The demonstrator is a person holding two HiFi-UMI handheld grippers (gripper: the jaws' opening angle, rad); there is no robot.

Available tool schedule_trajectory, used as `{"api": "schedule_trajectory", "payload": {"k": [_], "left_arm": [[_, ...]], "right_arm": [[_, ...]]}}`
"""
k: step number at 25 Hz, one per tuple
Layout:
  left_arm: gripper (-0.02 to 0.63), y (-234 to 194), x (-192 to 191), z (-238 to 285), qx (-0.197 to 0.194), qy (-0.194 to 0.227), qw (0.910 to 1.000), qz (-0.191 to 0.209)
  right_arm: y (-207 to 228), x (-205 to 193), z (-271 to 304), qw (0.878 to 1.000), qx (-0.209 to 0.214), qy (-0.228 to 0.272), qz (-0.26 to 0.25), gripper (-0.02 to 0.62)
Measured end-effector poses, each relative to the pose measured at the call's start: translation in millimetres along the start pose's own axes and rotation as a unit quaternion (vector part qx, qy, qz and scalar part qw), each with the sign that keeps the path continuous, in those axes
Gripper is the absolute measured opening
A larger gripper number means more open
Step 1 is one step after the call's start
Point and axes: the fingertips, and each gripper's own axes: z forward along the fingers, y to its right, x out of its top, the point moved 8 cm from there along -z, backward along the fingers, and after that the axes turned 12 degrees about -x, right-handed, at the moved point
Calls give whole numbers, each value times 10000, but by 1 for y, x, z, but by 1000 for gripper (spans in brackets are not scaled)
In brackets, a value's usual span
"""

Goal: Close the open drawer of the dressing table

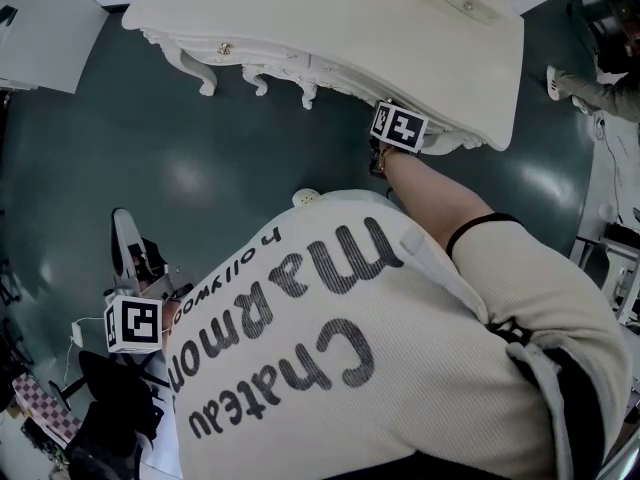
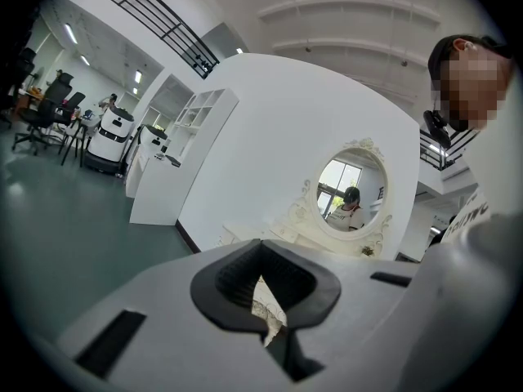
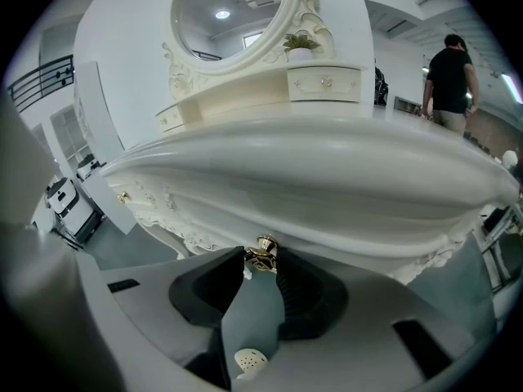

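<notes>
The task looks close to its end, or at it: the drawer (image 3: 304, 250) of the dressing table (image 1: 330, 18) sits tucked beneath the overhanging lip of the worktop, and in the head view nothing juts out past that lip; whether its front is fully flush I cannot tell, since the lip shades it; what may be left is a last push and letting go. The right hand-held gripper (image 3: 260, 269) has its jaws moderately apart with the drawer's gold knob (image 3: 264, 251) between the tips, and the pads appear to press on it from both sides; the left hand-held gripper (image 2: 261, 250) hangs low at the person's side, jaws together on nothing. The rounded worktop edge runs just above the right gripper, so there is little room to lift, while backing away over the dark floor (image 1: 200, 168) looks unhindered; a small white disc (image 1: 305, 198) lies on the floor just in front of the person; the carved legs (image 1: 205, 83) stand well to the left.
</notes>
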Motion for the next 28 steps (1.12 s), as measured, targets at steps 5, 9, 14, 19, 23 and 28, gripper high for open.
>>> {"api": "schedule_trajectory", "payload": {"k": [5, 9, 14, 19, 23, 28], "left_arm": [[8, 1, 0, 7, -44, -38, 10000, 47], [8, 0, -4, 10, -5, -23, 10000, -43], [8, 3, -9, 16, -136, -84, 9999, 55], [8, 9, -17, 17, -146, -7, 9997, -200], [8, 9, -15, 19, -433, -210, 9988, 72], [8, 9, -3, 22, -828, -363, 9957, 189]], "right_arm": [[0, 0, 0, 10000, 39, 0, -13, 144], [1, 0, 0, 9999, 135, 20, -100, 144], [1, -1, 0, 9999, 94, 19, -56, 144], [1, -4, -1, 9998, 179, -77, 50, 144], [-1, -18, -14, 9991, 234, -211, 295, 146], [-16, -29, -47, 9973, 469, -19, 565, 144]]}}
